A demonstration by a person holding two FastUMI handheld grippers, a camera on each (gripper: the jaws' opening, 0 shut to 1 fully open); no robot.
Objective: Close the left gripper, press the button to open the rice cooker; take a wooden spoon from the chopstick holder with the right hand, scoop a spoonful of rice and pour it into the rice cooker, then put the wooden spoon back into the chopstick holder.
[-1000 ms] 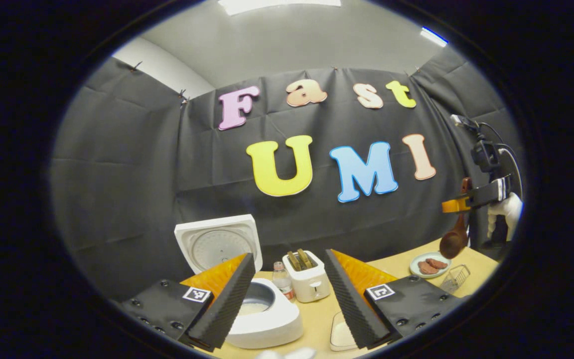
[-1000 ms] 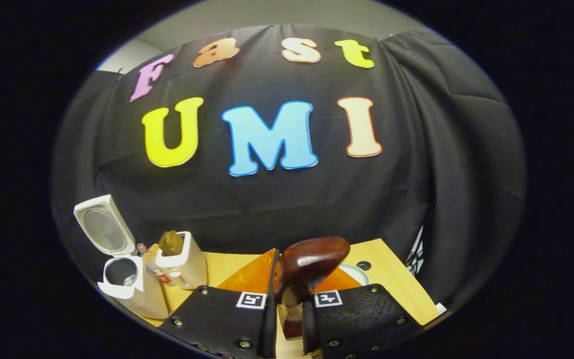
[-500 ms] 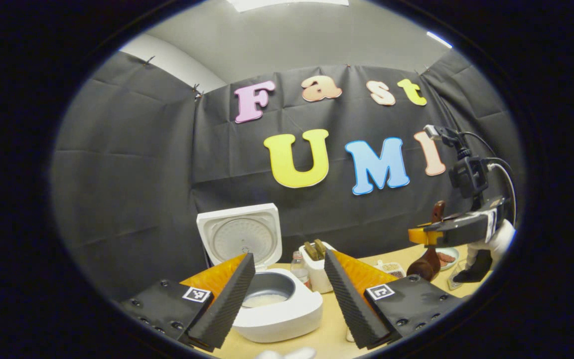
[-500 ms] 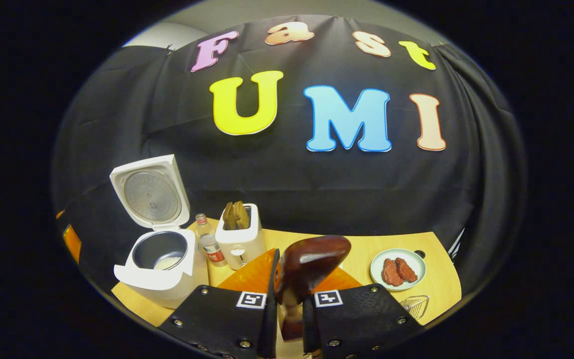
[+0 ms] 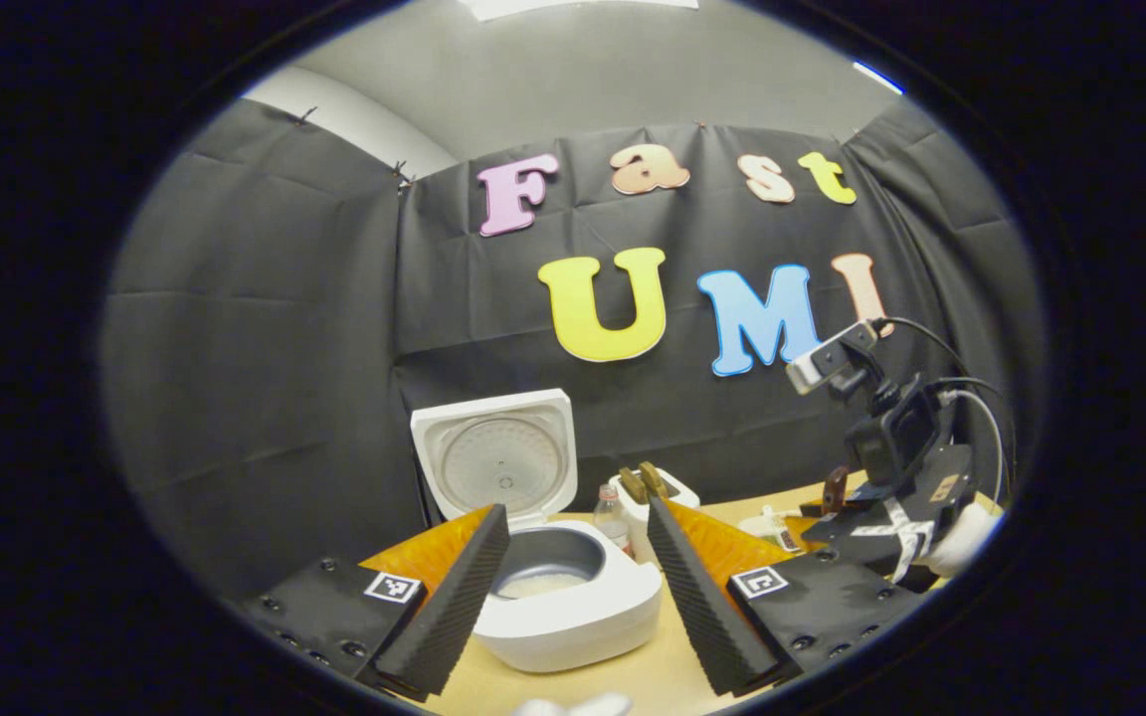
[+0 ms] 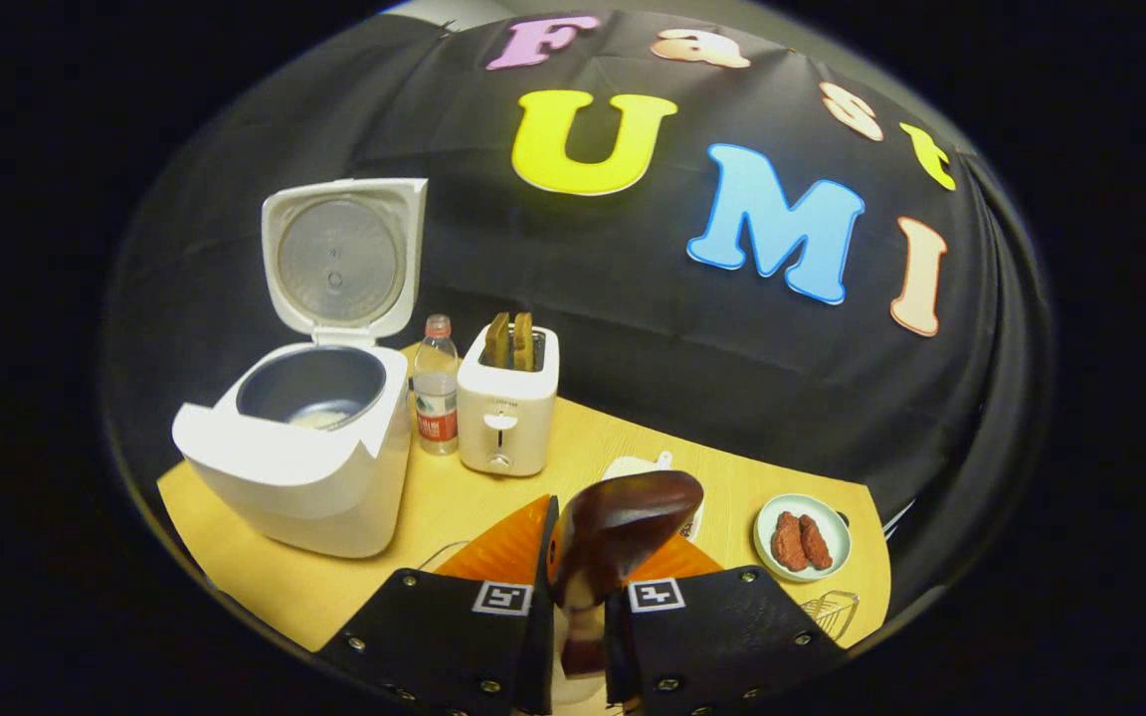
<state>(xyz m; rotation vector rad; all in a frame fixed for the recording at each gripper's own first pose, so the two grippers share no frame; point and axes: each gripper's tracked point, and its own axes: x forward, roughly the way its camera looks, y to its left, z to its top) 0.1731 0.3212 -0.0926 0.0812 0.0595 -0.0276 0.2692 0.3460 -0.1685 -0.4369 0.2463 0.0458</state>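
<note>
The white rice cooker (image 5: pixel 573 622) stands with its lid (image 5: pixel 498 452) raised, and some white rice lies in the bottom of its pot. My left gripper (image 5: pixel 578 512) hovers open just in front of it, holding nothing. To the right, low over the table, a gloved hand carries my right gripper (image 5: pixel 866 522). In the right gripper view, my right gripper (image 6: pixel 588 567) is shut on the handle of the dark wooden spoon (image 6: pixel 633 512), bowl pointing forward. The rice cooker (image 6: pixel 304 467) sits ahead to the left. A wire holder (image 6: pixel 837 612) is at the lower right edge.
A water bottle (image 6: pixel 436 398) and a white toaster (image 6: pixel 508 413) holding bread stand right of the cooker. Behind the spoon sits a white dish (image 6: pixel 648 465). A plate (image 6: pixel 767 512) with pieces of meat lies on the wooden table (image 6: pixel 454 502) at the right.
My right gripper, with the spoon, has come down from high at the right to just over the table and tilted downward. The left gripper stays open; its view has swung left.
</note>
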